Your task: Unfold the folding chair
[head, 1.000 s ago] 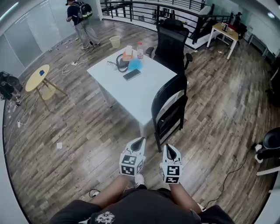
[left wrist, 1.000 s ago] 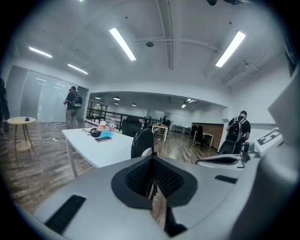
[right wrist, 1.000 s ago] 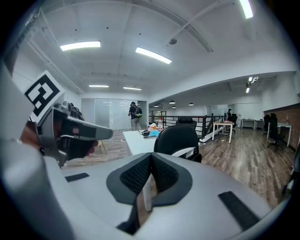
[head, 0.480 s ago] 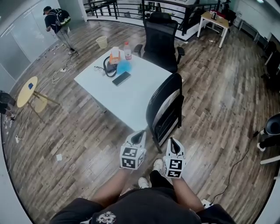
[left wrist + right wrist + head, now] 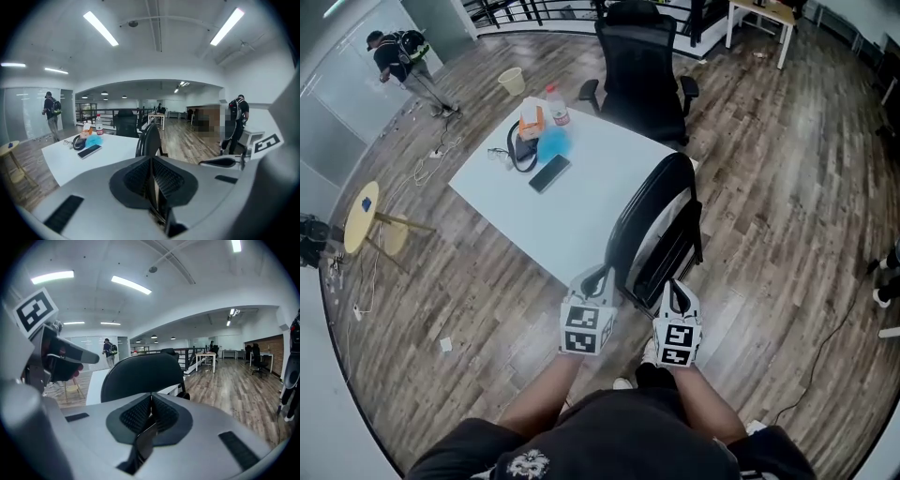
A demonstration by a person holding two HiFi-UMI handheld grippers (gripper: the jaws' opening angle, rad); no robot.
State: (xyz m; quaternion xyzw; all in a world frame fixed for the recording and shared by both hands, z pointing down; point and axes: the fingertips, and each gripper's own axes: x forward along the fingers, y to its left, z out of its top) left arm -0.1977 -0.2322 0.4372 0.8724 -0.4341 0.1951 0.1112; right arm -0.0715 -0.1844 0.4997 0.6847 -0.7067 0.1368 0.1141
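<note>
1. A wooden plank floor (image 5: 769,187) is seen across the whole frame.
2. A white table (image 5: 581,206) is set at the centre, slightly towards the upper left.
3. A black office chair (image 5: 639,66) is placed at the table's upper edge, top centre.
4. The folding chair (image 5: 652,225), black and folded flat, is stood upright just beside the table's lower right edge, at the middle of the frame.
5. The left gripper (image 5: 598,279) and the right gripper (image 5: 675,292) are held low centre, near the folding chair's lower end; both pairs of jaws are pressed together with nothing between them.
6. A phone (image 5: 548,173), headphones (image 5: 517,150) and a bottle (image 5: 555,105) are laid at the table's upper left.
</note>
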